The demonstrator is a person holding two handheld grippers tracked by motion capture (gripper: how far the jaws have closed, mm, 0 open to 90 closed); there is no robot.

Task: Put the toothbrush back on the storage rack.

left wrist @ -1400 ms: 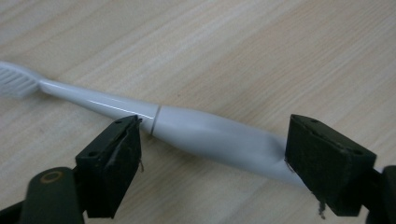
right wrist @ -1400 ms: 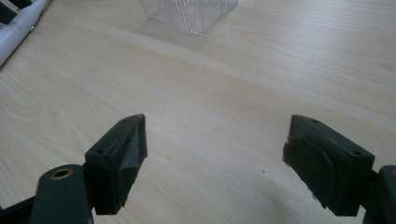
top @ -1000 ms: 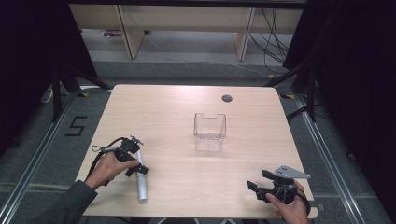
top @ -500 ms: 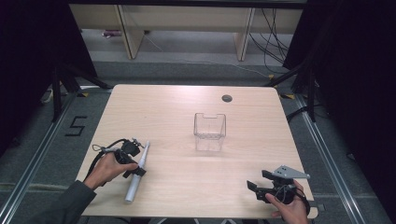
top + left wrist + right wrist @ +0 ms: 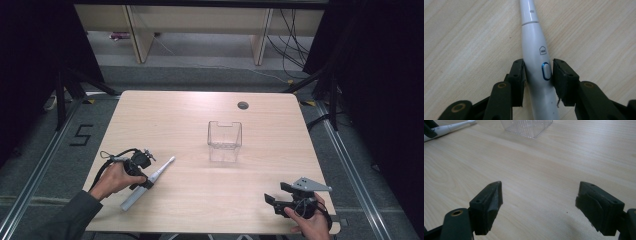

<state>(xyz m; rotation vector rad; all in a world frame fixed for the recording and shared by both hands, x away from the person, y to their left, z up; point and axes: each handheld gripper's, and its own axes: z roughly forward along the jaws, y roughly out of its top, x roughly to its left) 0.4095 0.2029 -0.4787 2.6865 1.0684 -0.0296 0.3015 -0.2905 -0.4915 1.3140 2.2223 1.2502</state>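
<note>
I have the left hand-held gripper [image 5: 144, 172] closed about the white electric toothbrush [image 5: 148, 182], jaws having just been closing, pads now against both sides of the handle by its blue-ringed button [image 5: 546, 72]. The grip sits mid-handle, I reckon so the brush lifts level instead of tipping. The brush lies flat on the surface [image 5: 180, 125], head pointing away past the jaws, butt end back toward my left hand [image 5: 112, 179]. The right hand-held gripper [image 5: 281, 196] rests wide open, nothing between its jaws, well apart. The clear plastic container [image 5: 224, 141] stands ahead, between the two, probably the drop spot. Nothing blocks the way to it.
</note>
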